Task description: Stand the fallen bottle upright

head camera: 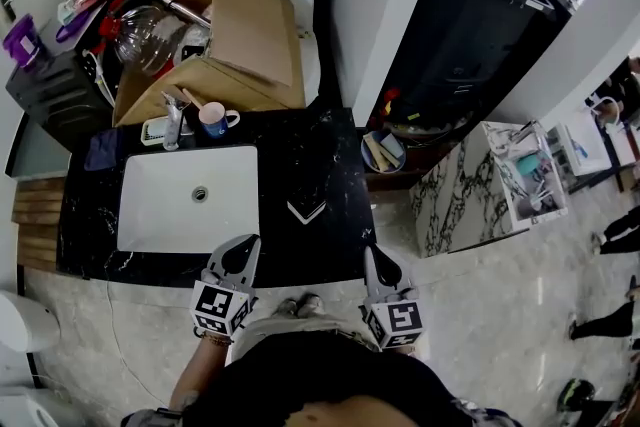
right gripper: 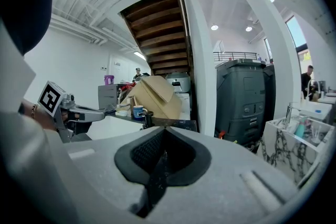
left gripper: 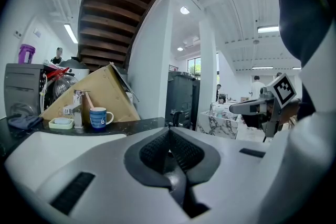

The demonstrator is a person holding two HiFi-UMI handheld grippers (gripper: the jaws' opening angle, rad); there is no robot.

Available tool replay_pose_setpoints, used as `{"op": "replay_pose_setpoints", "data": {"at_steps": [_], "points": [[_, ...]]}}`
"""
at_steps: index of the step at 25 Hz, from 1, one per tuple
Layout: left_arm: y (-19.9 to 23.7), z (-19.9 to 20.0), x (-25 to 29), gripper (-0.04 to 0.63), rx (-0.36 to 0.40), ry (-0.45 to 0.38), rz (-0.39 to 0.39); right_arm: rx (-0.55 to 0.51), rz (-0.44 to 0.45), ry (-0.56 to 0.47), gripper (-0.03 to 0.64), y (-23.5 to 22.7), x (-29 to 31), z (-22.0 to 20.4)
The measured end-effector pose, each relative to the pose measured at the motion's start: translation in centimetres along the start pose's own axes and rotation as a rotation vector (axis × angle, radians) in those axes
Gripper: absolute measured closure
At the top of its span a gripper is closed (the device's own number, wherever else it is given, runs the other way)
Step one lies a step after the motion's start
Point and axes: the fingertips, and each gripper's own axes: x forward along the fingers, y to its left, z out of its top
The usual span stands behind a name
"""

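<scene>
Both closed, left claw [left gripper: 169, 130], right claw [right gripper: 164, 128]

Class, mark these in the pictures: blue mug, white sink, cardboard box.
blue mug [left gripper: 98, 118], left gripper view, its striped side.
white sink [head camera: 160, 215], head view, bare basin floor.
cardboard box [head camera: 250, 15], head view, its raised flap.

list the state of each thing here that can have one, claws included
left claw: shut, nothing between its jaws
right claw: shut, nothing between its jaws
small dark bottle: upright on the black marble counter
blue striped ceramic mug: upright, beside the tap
brown cardboard box: flaps open
</scene>
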Motion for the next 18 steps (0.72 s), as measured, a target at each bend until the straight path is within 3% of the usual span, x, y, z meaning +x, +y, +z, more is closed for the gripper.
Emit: {"op": "replay_pose_setpoints", "data": {"at_steps": [10, 18], "points": [[0.0, -0.9, -0.3, 0.592, -0.008, 0.018, 0.021, -0.009, 0.007, 0.012, 0.612, -0.1, -0.3, -0.6], [-0.3, -1.0, -0.6, 0.592, 0.029, 0.020, 0.036, -0.013, 0.017, 0.023, 0.612, 0.1, -0.5, -0.8]]}}
